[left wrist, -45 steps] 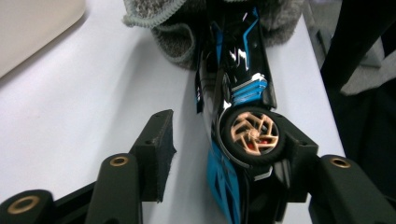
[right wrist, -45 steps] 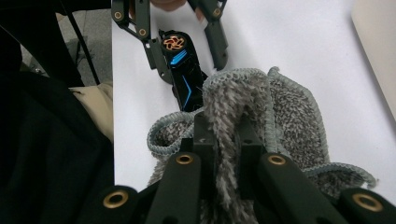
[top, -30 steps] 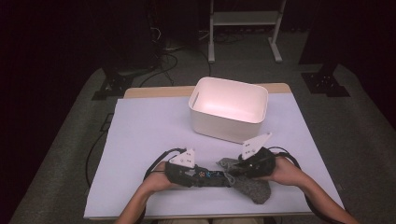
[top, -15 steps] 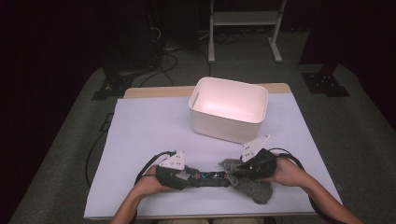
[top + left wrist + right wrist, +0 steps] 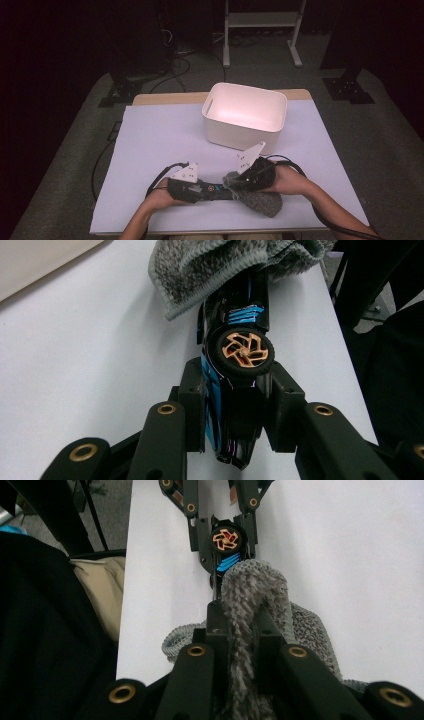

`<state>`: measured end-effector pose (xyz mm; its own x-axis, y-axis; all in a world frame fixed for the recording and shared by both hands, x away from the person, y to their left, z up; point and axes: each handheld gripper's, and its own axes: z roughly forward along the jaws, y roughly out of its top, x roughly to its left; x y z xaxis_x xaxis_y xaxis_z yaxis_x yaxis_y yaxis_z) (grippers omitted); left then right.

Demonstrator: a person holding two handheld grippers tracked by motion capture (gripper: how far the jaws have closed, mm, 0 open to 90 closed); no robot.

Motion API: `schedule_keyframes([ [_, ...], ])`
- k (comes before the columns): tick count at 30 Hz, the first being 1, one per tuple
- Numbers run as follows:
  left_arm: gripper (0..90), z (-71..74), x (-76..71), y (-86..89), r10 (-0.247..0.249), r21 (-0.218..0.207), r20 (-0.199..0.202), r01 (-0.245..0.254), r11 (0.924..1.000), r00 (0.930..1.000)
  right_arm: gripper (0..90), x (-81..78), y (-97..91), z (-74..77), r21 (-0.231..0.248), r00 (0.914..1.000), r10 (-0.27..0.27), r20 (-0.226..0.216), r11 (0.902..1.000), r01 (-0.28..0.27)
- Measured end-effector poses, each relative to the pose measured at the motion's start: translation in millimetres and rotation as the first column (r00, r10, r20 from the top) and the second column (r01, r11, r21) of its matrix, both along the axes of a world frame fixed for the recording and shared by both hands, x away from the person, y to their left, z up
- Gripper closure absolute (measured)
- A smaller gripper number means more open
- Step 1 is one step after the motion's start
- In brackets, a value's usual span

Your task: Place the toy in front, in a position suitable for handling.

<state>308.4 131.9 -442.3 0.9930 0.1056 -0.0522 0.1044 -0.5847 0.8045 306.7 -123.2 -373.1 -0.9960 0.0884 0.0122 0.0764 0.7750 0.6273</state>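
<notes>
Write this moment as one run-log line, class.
left gripper: shut on toy car | right gripper: shut on grey cloth | cloth draped over car | white bin behind

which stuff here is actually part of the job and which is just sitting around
In use:
- toy car, clamped by the left tool
- grey cloth, pinched by the right tool and laid over the car

Lying about:
- white bin, standing apart behind them
- metal stand beyond the table
</notes>
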Motion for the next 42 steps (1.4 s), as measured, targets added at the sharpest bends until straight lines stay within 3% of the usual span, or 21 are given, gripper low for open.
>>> schedule_keyframes([
  [4,66.9,0.1,-0.8,0.3,-0.003,0.002,0.003,0.003,1.0,1.0,81.7,0.4,-6.9,-0.5,-0.021,0.9999,-0.012,-0.003,0.9997,0.012],
  [11,66.6,0.3,-1.5,-0.6,0.0,0.004,0.0,0.0,1.0,1.0,82.2,-4.8,-37.5,-1.6,-0.061,0.9981,-0.061,-0.004,0.9963,0.061],
  [14,66.8,0.5,-1.1,-0.6,-0.001,0.005,0.0,0.001,1.0,1.0,82.2,-5.1,-42.6,3.6,-0.04,0.9973,-0.073,-0.009,0.9966,0.073],
  [17,66.8,0.7,0.1,-0.2,-0.008,0.011,0.001,0.008,0.9999,1.0,82.2,-7.5,-31.7,21.8,0.034,0.9994,-0.034,0.002,0.9988,0.034],
  [20,66.8,0.4,0.0,-0.2,-0.003,0.005,-0.003,0.003,1.0,1.0,82.2,-8.4,-19.7,29.0,0.064,0.9999,-0.01,0.004,0.9979,0.009],
  [23,66.8,0.1,-0.4,0.4,-0.002,0.003,-0.001,0.002,1.0,1.0,82.1,-7.0,2.2,27.9,0.049,0.9997,0.021,0.014,0.9986,-0.021],
  [27,67.0,-0.4,-0.1,1.0,-0.001,-0.002,-0.003,0.001,1.0,1.0,82.0,0.7,27.1,8.8,-0.009,0.9989,0.046,0.001,0.9989,-0.046],
  [30,67.0,-0.9,0.3,1.3,-0.004,-0.006,-0.004,0.004,1.0,1.0,82.0,2.0,28.3,-0.2,-0.035,0.9989,0.047,-0.01,0.9983,-0.047],
  [36,67.0,-0.2,-0.5,0.8,0.001,-0.004,-0.003,-0.001,1.0,1.0,82.0,1.1,5.8,2.1,-0.08,0.9999,0.016,-0.005,0.9966,-0.016],
  [39,66.9,-0.5,0.3,-0.2,-0.002,-0.013,-0.019,0.001,0.9999,0.9998,82.0,0.5,2.3,2.9,-0.075,1.0,0.007,0.001,0.9972,-0.006],
  [42,67.0,-1.3,1.0,0.3,-0.001,-0.02,-0.024,0.0,0.9998,0.9997,82.0,0.9,13.4,2.6,-0.049,0.9998,0.02,-0.003,0.9986,-0.02],
])
